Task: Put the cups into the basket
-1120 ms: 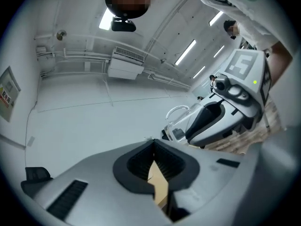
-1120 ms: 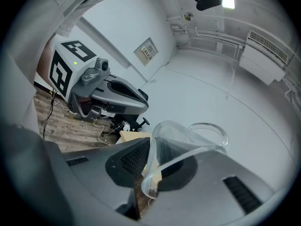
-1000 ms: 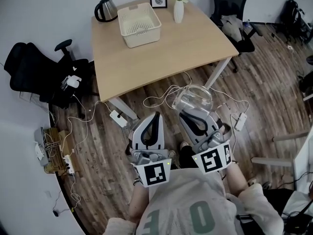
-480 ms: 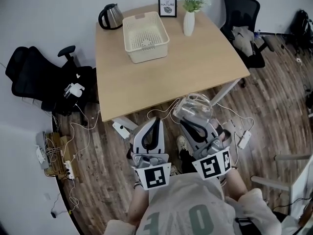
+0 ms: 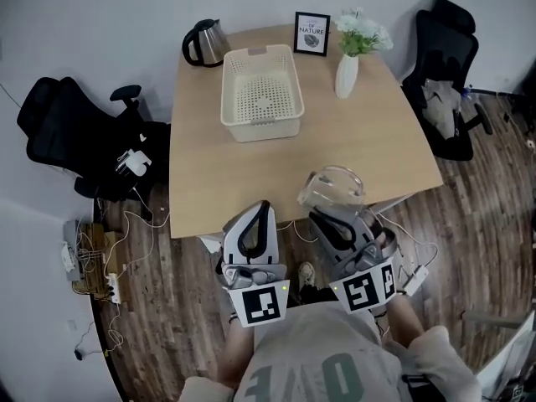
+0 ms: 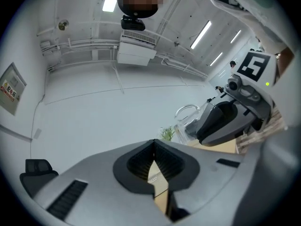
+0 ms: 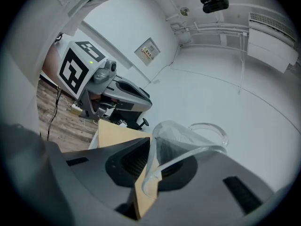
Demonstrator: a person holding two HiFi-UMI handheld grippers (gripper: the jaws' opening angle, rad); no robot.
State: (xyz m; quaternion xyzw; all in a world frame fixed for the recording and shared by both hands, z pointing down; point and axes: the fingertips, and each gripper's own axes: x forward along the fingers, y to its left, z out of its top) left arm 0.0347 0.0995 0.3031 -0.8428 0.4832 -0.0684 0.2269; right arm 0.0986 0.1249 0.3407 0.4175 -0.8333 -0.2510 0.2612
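You are pinching the clear glass cup (image 5: pixel 332 187) by one thin stretch of its wall in the right gripper (image 7: pixel 149 175), jaws clamped on the glass just below the rim, and it is hanging in the air over the near edge of the worktop (image 5: pixel 335 145). The basket (image 5: pixel 262 131) is sitting well apart from it, toward the far edge. With so small a hold on smooth glass, the cup is likely to be swinging or slipping if you are moving fast or tilting the gripper. Its handle may also be catching the basket's rim on the way in, and a reach drifting toward the far right corner is risking the vase (image 5: pixel 347 74). The left gripper (image 6: pixel 153 147) is carrying nothing, jaws pressed together. The cup's base is hiding behind its own body, its height above the worktop is not showing, and no other cup is appearing in any view.
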